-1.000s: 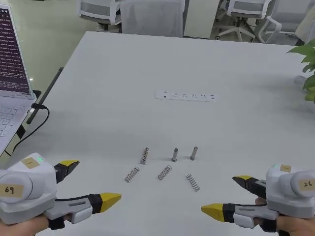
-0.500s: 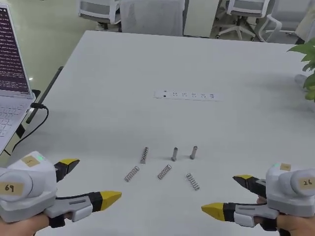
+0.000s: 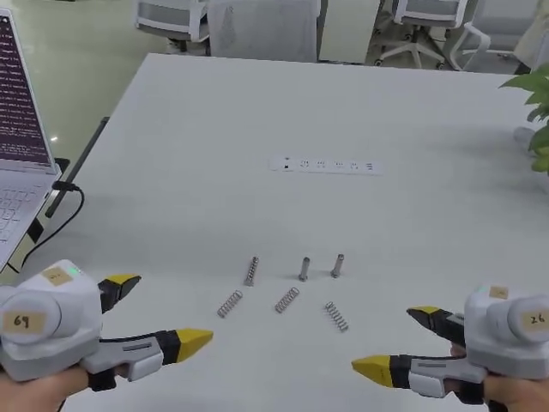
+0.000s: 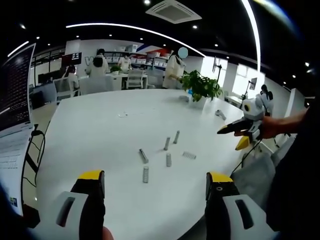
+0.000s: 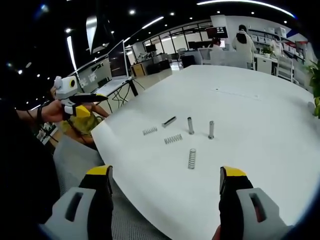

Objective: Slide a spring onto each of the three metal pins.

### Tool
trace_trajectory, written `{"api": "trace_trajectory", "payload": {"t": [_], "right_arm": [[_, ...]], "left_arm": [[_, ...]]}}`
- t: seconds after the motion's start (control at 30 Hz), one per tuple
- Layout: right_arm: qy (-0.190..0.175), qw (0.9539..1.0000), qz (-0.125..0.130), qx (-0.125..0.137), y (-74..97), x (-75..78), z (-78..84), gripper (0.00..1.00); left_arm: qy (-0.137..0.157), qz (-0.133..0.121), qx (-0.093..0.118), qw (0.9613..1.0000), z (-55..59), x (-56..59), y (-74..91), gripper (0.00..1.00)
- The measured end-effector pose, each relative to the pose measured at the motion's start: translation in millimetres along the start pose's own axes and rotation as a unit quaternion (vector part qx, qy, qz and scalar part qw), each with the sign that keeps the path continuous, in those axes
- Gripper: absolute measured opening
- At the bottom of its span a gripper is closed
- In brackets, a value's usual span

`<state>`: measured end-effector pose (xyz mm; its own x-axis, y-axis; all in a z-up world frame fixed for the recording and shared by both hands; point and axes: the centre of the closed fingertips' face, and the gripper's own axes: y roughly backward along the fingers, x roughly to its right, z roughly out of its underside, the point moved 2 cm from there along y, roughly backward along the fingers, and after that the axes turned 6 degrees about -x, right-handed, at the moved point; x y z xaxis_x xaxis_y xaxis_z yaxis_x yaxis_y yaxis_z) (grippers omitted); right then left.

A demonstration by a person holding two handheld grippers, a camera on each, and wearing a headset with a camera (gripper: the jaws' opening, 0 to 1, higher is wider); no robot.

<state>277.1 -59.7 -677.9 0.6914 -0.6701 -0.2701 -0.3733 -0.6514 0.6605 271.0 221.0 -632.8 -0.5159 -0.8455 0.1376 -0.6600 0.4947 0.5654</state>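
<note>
Barely anything was shifted since a second earlier: the left gripper (image 3: 160,308) was turned a little, while pins and springs were left in place; three metal pins (image 3: 304,269) were set in a row near the front middle of the white table (image 3: 257,103), two upright, the leftmost pin (image 3: 251,271) lying over; three springs (image 3: 287,299) were laid loose just in front, none threaded on; both grippers were held low at the near edge, well apart from the parts, the left with jaws spread, the right gripper (image 3: 394,339) likewise spread and empty; a power strip (image 3: 326,166) was seen farther back, a laptop (image 3: 17,129) at the left edge.
</note>
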Motion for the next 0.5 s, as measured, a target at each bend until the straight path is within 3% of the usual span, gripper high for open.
{"api": "trace_trajectory", "payload": {"t": [0.5], "right_arm": [[-0.004,1.0,0.001,-0.002,0.6,0.5,2.0,0.86]], "left_arm": [[-0.006,0.009,-0.007,0.9999,-2.2,-1.2,-11.9,0.79]]}}
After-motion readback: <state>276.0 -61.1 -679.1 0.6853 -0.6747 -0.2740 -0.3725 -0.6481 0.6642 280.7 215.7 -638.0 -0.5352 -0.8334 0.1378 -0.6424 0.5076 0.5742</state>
